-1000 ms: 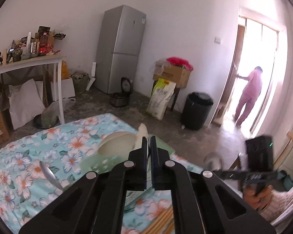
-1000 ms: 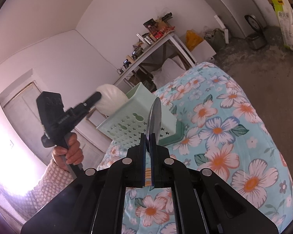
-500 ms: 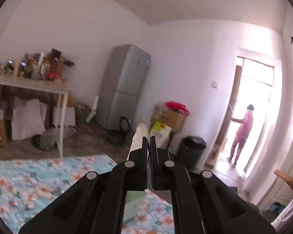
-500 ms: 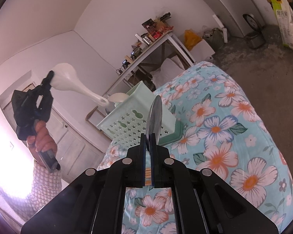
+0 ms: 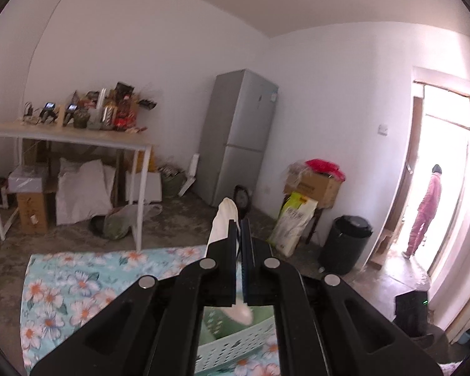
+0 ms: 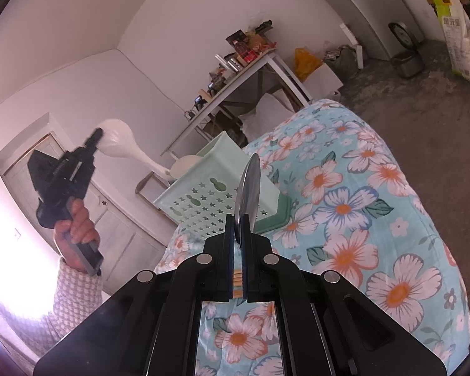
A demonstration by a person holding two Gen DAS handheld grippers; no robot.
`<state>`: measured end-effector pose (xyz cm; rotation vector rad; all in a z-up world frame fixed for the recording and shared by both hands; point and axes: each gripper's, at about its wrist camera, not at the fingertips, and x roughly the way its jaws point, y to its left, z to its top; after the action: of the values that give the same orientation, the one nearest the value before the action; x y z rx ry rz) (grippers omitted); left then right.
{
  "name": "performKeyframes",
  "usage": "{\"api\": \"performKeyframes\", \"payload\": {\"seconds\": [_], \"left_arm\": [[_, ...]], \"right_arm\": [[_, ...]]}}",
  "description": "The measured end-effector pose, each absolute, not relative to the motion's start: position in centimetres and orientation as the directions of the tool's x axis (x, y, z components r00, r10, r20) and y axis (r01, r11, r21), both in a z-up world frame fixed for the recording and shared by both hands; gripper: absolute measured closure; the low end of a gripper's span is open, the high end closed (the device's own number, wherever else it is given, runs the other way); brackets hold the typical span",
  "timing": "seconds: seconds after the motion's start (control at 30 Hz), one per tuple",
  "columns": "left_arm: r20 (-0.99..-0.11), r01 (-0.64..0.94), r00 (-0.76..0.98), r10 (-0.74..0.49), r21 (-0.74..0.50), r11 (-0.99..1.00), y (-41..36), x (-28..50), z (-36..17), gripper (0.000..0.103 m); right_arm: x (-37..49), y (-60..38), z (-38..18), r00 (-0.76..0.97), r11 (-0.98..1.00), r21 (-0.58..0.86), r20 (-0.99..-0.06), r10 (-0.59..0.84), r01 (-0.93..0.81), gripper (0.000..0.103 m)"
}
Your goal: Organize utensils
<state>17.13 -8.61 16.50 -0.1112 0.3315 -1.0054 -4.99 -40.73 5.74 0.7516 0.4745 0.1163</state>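
White plastic fills the left-wrist view: your left gripper [image 5: 241,228] has its jaws clamped on a ladle [image 5: 224,219], one end poking up past the left finger, the other hanging below over the green basket [image 5: 235,341] at the near edge. You hold it high, probably so the long piece clears the rim before it goes in. Beyond lie the floral cloth [image 5: 78,282], a cluttered table [image 5: 69,134] far left, a fridge [image 5: 238,134] against the far wall, and a person [image 5: 424,210] in the bright doorway at right.

From the right-wrist view, your right gripper [image 6: 239,219] is closed on a metal spoon [image 6: 249,188], bowl up and edge-on, held still just near of the basket [image 6: 216,194]; this looks like waiting its turn. Basket and its darker tray [image 6: 274,219] sit on the cloth [image 6: 360,203]. A second white utensil [image 6: 185,166] already stands inside. At left your hand [image 6: 75,228] lifts the left gripper [image 6: 95,134], the ladle [image 6: 125,147] slanting down toward the basket's far rim. Something striped orange shows low between the right fingers; what it is cannot be told.
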Motion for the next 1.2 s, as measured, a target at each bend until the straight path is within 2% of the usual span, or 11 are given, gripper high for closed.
{"api": "performKeyframes", "payload": {"seconds": [0.33, 0.43, 0.57, 0.6, 0.87, 1.03, 1.2], "left_arm": [[-0.324, 0.747, 0.506, -0.799, -0.298, 0.594, -8.6, 18.9, 12.3, 0.100], [-0.340, 0.738, 0.512, -0.789, -0.296, 0.606, -8.5, 18.8, 11.7, 0.095], [-0.322, 0.723, 0.536, -0.781, -0.302, 0.621, -7.5, 18.3, 11.4, 0.069], [-0.315, 0.718, 0.545, -0.777, -0.303, 0.627, -7.2, 18.1, 11.4, 0.065], [-0.316, 0.679, 0.584, -0.747, -0.315, 0.664, -4.7, 15.6, 10.4, 0.043], [-0.383, 0.660, 0.591, -0.710, -0.276, 0.698, -4.0, 13.0, 8.3, 0.032], [-0.480, 0.652, 0.542, -0.690, -0.277, 0.706, -3.6, 10.8, 5.2, 0.023]], "right_arm": [[-5.1, -40.5, 6.1, 0.887, 0.745, 0.664, -0.382, 0.258, 0.069, 0.101], [-5.1, -40.4, 6.4, 0.888, 0.751, 0.656, -0.385, 0.252, 0.071, 0.101], [-5.4, -40.3, 6.9, 0.891, 0.762, 0.643, -0.385, 0.240, 0.073, 0.101], [-5.4, -40.2, 7.0, 0.892, 0.765, 0.640, -0.385, 0.236, 0.074, 0.101], [-6.1, -40.8, 9.8, 0.917, 0.786, 0.615, -0.345, 0.198, 0.061, 0.101], [-5.1, -41.1, 14.1, 0.944, 0.815, 0.580, -0.266, 0.194, -0.004, 0.101], [-2.7, -40.8, 20.1, 0.966, 0.843, 0.524, -0.136, 0.219, -0.118, 0.102]]}}
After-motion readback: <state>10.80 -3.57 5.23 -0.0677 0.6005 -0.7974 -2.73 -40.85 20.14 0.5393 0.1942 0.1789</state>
